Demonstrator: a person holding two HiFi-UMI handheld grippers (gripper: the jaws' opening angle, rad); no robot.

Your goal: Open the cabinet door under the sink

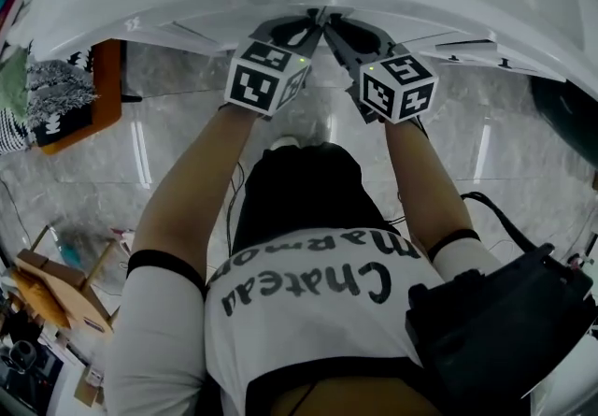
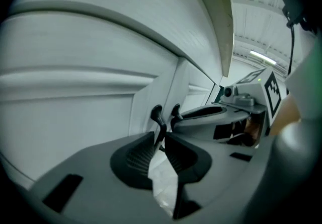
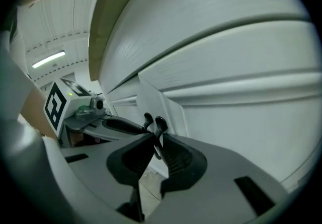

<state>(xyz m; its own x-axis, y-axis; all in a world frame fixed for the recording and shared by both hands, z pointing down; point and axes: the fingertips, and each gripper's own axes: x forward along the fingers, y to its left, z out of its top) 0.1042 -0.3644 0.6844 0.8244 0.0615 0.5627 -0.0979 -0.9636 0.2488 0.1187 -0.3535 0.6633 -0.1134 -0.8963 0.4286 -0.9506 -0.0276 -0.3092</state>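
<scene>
Grey plastic left gripper (image 2: 166, 112) and right gripper (image 3: 153, 119), black fingertips (image 2: 157, 113) clamped on upright edges of smooth white panelled cabinet doors (image 2: 75, 107)

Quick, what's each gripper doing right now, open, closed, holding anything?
Left gripper: closed on the edge of the white left cabinet door.
Right gripper: closed on the edge of the white right cabinet door.

Cabinet door (image 3: 226, 67) looks like a smooth white painted panel with a soft satin sheen, floor (image 1: 187, 138) is glossy polished marble-look tile, left gripper (image 2: 166, 113) and right gripper (image 3: 154, 120) are matt grey plastic with dark ribbed patches, and the shirt (image 1: 308, 311) is plain white cloth.
</scene>
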